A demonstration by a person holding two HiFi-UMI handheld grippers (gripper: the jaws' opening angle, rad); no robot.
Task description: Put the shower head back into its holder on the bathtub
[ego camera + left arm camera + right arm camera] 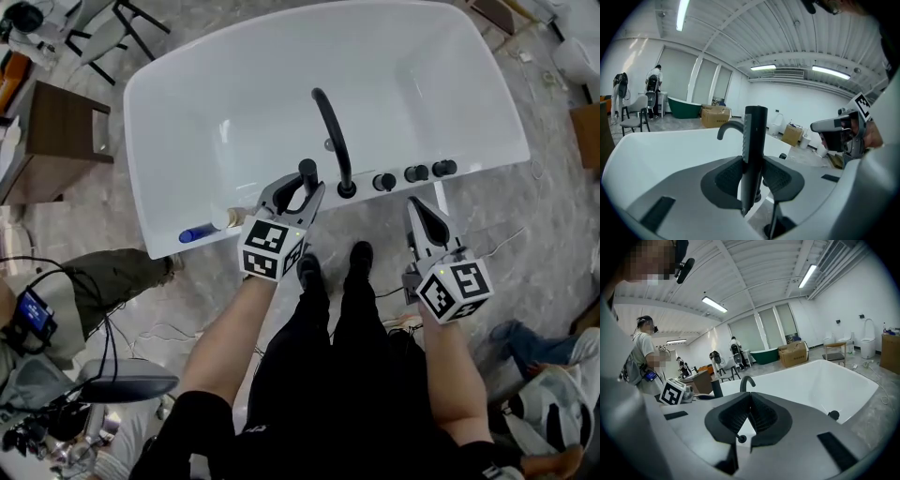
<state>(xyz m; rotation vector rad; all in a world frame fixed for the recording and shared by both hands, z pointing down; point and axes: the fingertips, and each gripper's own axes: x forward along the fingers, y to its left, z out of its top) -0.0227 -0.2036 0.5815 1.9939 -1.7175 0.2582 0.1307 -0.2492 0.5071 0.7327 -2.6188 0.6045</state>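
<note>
While the shower head (pixel 307 171) stands upright over the near rim of the bathtub (pixel 281 37), the step in hand looks like the last approach before seating it. It is a slim black stick. The left hand-held gripper (pixel 298 183) grasps it low on the shaft, and in the left gripper view the ribbed pads (pixel 729 176) press on the shower head (pixel 754 140) from either side, with most of its length above the jaws. It hangs just to the left of the base of the curved black faucet (pixel 330 122). Three black knobs (pixel 416 173) sit in a row further right along the same rim.

The right hand-held gripper (pixel 424 216) is clenched with nothing in it. In its own view the two pads meet tip to tip, and the right hand-held gripper (pixel 749 420) points across the rim from outside the tub, near its right end and well apart from the shower head.

I cannot pick out the holder for certain. A dark round fitting shows just behind the lower end of the shower head in the left gripper view, but it may be the faucet base instead. My judgement is that the task is nearly done but not finished, since the shower head is gripped and does not yet rest on its own. The next move calls for lining the lower end up squarely over the socket, keeping the shaft upright and lowering it straight. The jaws should part only once it sits firm.
</note>
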